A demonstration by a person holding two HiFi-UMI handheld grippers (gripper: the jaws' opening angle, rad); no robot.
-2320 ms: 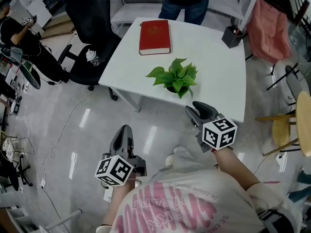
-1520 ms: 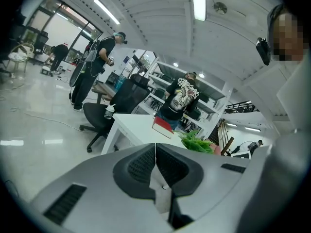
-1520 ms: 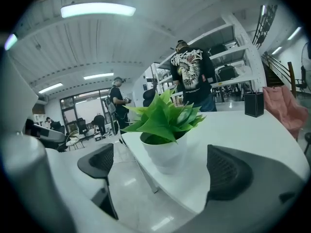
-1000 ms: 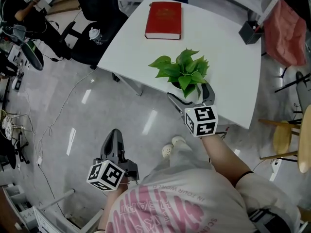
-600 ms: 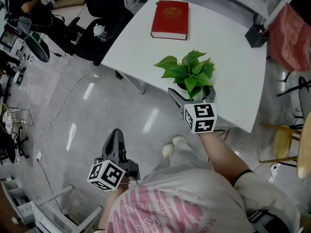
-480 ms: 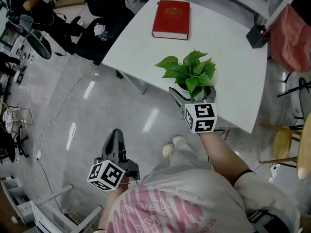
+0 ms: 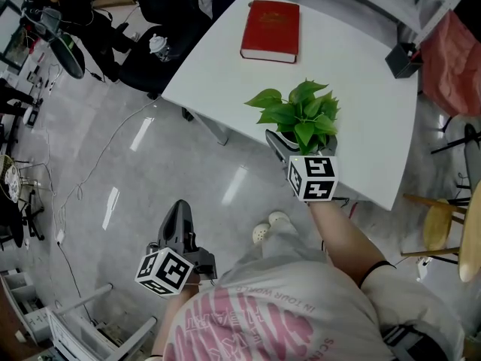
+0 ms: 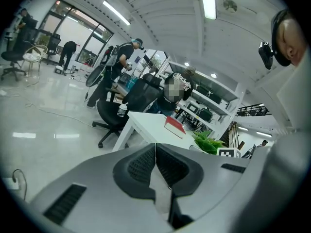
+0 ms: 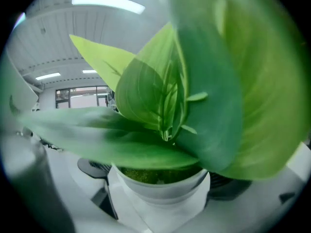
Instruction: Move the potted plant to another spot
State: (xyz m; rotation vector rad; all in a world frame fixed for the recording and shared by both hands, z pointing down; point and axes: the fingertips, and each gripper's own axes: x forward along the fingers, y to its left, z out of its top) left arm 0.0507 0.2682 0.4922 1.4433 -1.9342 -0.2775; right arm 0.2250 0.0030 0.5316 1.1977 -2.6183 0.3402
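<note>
The room was bright and evenly lit by long tube lamps (image 8: 210, 1) on the ceiling. Their light made pale streaks of glare on the glossy floor (image 7: 188, 224), and the white surface (image 7: 361, 104) looked almost washed out. Shadows were soft and weak everywhere. Both gripper views were round fisheye pictures, with black corners and straight lines bent near the edges. In the right gripper view the leaves of the potted plant (image 9: 209, 91) were very near the lens, large and out of focus, and the background behind them was hazy.
</note>
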